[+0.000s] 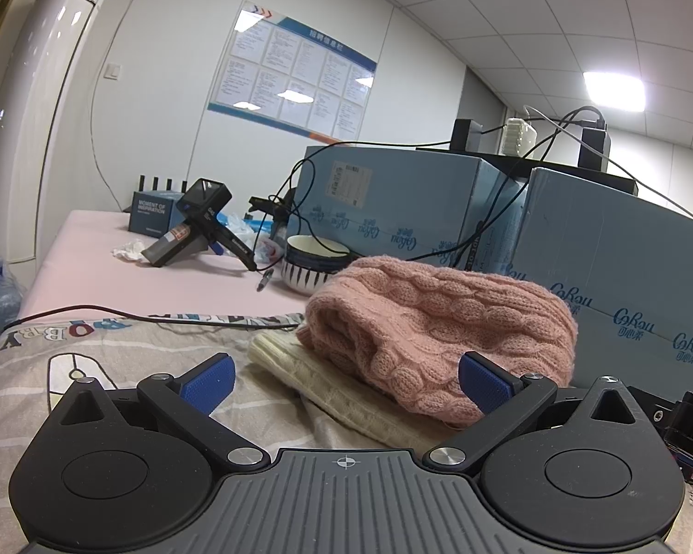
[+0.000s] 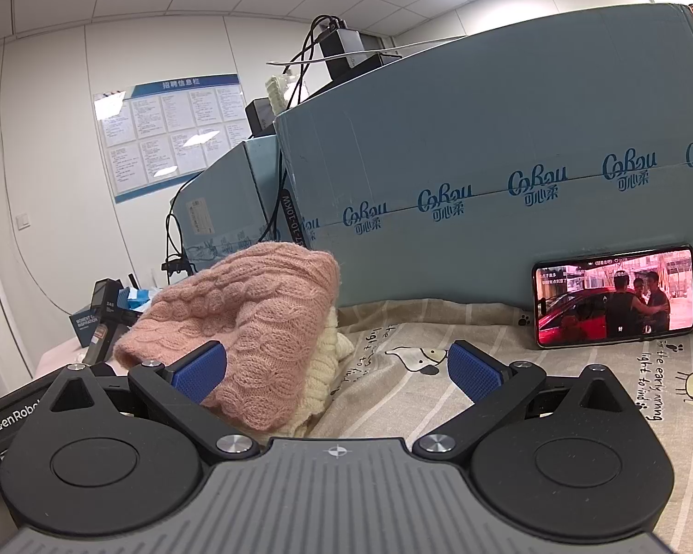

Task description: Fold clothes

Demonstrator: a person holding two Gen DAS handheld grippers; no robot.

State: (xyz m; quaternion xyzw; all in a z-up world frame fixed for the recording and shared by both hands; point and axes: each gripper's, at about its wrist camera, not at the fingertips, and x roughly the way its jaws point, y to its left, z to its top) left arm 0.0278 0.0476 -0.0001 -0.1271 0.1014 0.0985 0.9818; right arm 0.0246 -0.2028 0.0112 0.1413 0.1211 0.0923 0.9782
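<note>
A folded pink cable-knit sweater (image 1: 439, 323) lies on top of a folded cream knit garment (image 1: 328, 388) on a printed grey bedsheet (image 1: 92, 369). My left gripper (image 1: 346, 381) is open, low over the sheet, with the stack just ahead between its blue pads. In the right wrist view the pink sweater (image 2: 254, 323) and the cream garment (image 2: 323, 360) sit ahead to the left. My right gripper (image 2: 337, 369) is open and holds nothing; its left pad is close beside the pink knit.
Large blue cardboard boxes (image 1: 600, 254) (image 2: 485, 161) stand right behind the stack. A phone (image 2: 614, 295) playing video leans against one box. Farther left on the pink tabletop (image 1: 115, 286) are a striped bowl (image 1: 314, 263), a handheld device (image 1: 194, 226), a pen and cables.
</note>
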